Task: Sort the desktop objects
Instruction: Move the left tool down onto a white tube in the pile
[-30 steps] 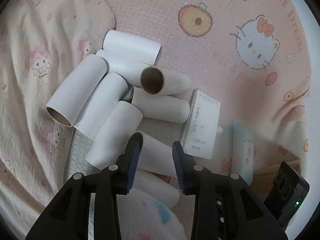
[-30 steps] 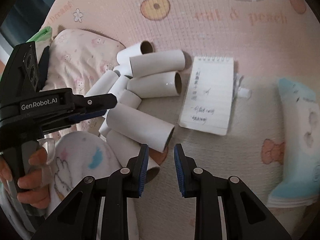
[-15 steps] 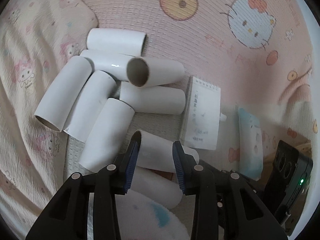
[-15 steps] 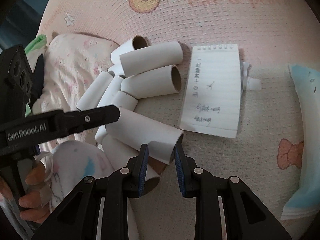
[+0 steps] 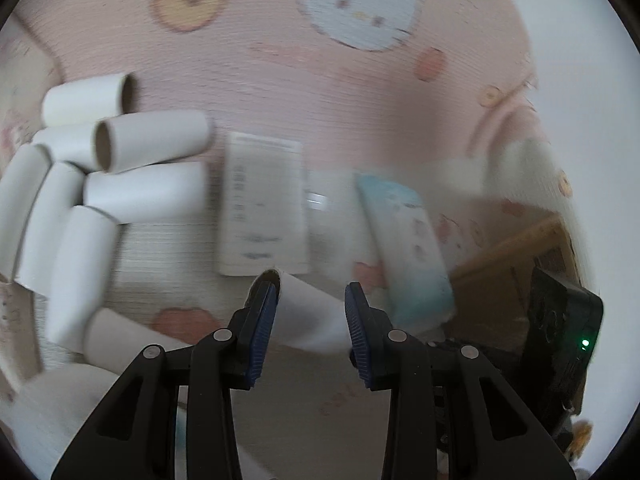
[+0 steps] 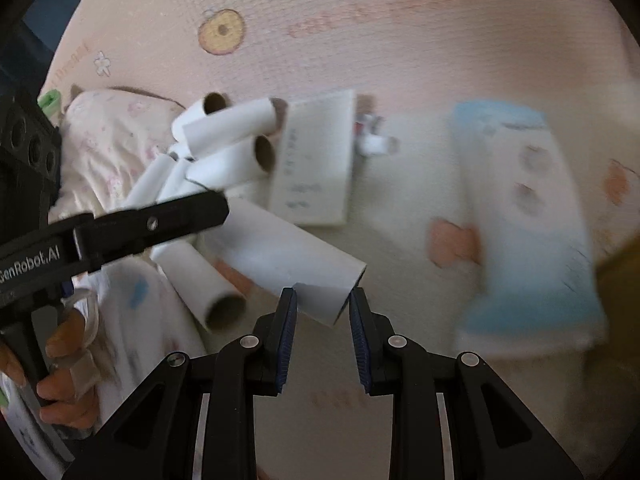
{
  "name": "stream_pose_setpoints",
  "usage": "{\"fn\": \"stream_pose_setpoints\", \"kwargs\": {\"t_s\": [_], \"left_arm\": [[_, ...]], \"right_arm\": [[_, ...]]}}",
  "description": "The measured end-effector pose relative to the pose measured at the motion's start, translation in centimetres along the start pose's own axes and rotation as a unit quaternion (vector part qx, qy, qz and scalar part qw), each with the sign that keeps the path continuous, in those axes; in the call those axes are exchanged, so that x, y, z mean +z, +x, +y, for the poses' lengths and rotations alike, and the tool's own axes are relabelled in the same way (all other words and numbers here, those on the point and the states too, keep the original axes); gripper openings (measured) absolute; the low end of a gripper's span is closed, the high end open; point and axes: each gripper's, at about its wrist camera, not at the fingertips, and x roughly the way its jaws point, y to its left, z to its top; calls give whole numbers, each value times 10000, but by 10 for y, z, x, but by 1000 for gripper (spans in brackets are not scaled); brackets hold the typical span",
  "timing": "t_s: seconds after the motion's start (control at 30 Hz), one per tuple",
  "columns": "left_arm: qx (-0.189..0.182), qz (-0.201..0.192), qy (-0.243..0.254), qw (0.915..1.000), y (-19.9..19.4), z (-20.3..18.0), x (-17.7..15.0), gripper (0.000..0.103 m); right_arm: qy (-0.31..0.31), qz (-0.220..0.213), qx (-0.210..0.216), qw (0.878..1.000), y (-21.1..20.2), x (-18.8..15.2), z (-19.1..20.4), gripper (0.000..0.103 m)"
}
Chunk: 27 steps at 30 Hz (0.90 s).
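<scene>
At far left of the left-wrist view the loose tubes (image 5: 100, 184) crowd the frame edge; my left gripper (image 5: 310, 316) clamps one white tube (image 5: 308, 312), my right gripper (image 6: 323, 320) pinches its far end; open blanket (image 5: 360, 92) lies above the notepad (image 5: 262, 204).

Motion blur smears my notepad's (image 5: 262, 208) writing unreadable; the blue packet (image 6: 524, 216) to its right blurs too.

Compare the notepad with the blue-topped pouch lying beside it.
The notepad is flat, white and carries handwriting; the pouch is padded, light blue at its ends, with cartoon prints. The notepad lies next to the cardboard tubes; the pouch lies farther from them. Both rest on the pink blanket.
</scene>
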Motion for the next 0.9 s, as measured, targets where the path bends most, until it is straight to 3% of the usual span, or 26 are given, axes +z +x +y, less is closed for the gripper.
{"fn": "stream_pose_setpoints", "kwargs": {"t_s": [0.2, 0.33, 0.5, 0.63, 0.73, 0.9], "left_arm": [[112, 298, 499, 9982, 21, -35, -17, 38], [-186, 838, 393, 9955, 39, -41, -31, 38], [-195, 1216, 533, 9910, 57, -50, -40, 38], [-99, 1136, 675, 9912, 51, -54, -43, 38], [129, 780, 864, 9931, 33, -59, -49, 38], [-19, 423, 529, 9977, 9, -57, -61, 38]], "right_arm": [[-212, 4, -486, 9986, -29, -27, -7, 23], [109, 37, -669, 9977, -43, -44, -22, 23], [552, 47, -471, 9974, -56, -68, -39, 23], [408, 229, -518, 9976, -49, -78, -33, 23], [142, 286, -575, 9978, -50, -80, -26, 23], [-375, 210, -853, 9954, -61, -77, -11, 23]]}}
